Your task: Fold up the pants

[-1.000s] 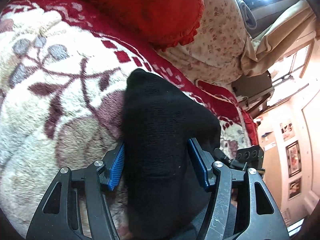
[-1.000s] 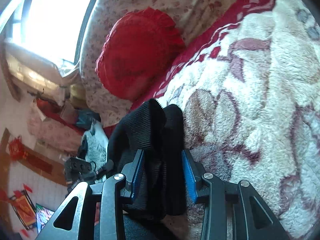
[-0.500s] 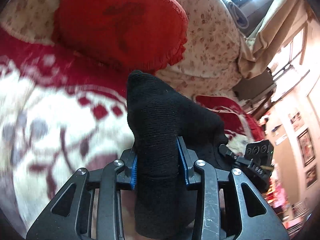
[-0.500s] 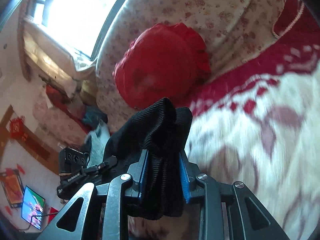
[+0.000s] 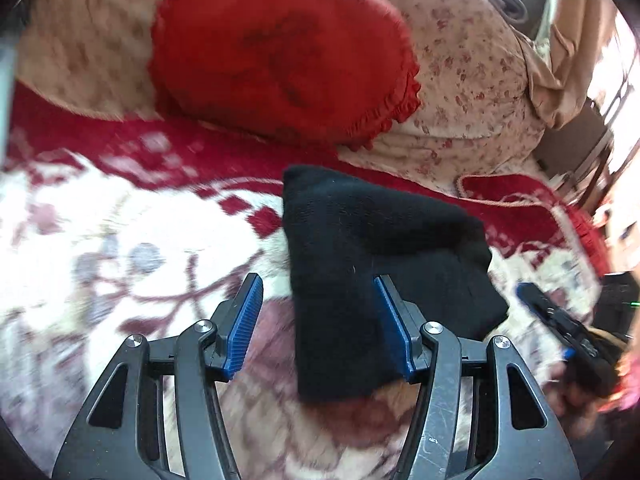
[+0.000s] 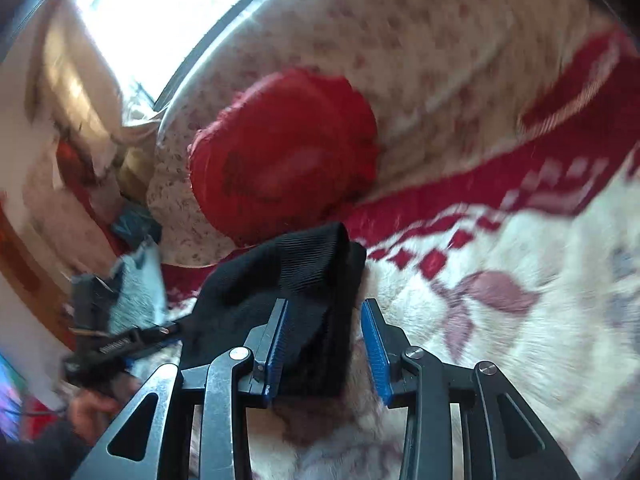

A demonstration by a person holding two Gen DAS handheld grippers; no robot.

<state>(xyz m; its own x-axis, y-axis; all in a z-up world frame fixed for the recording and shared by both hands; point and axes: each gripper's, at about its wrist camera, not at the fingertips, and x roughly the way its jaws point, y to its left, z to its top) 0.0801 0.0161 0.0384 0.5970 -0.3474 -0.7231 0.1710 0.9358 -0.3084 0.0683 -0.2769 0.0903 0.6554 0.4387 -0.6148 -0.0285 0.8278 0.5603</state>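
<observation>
The black knit pants point(image 5: 360, 264) lie folded on the white and red fleece blanket point(image 5: 120, 248). My left gripper point(image 5: 318, 312) is open, its blue pads point(image 5: 246, 320) wide apart, with the near edge of the pants between the jaws against the right pad. In the right wrist view the pants point(image 6: 288, 276) lie between the jaws of my right gripper point(image 6: 324, 340), which is open too; the cloth rests against its left pad point(image 6: 276, 344) with a gap at the right pad. Each gripper shows at the edge of the other's view.
A round red cushion point(image 5: 280, 56) leans on a floral backrest point(image 5: 472, 80) just beyond the pants; it also shows in the right wrist view point(image 6: 288, 160). A bright window point(image 6: 168, 12) is at the back left. The blanket's red border point(image 5: 532, 204) runs along the right.
Both grippers were shut on the pants and held them up half a second ago. Now both have opened and the pants lie on the blanket. Both views are blurred by motion.
</observation>
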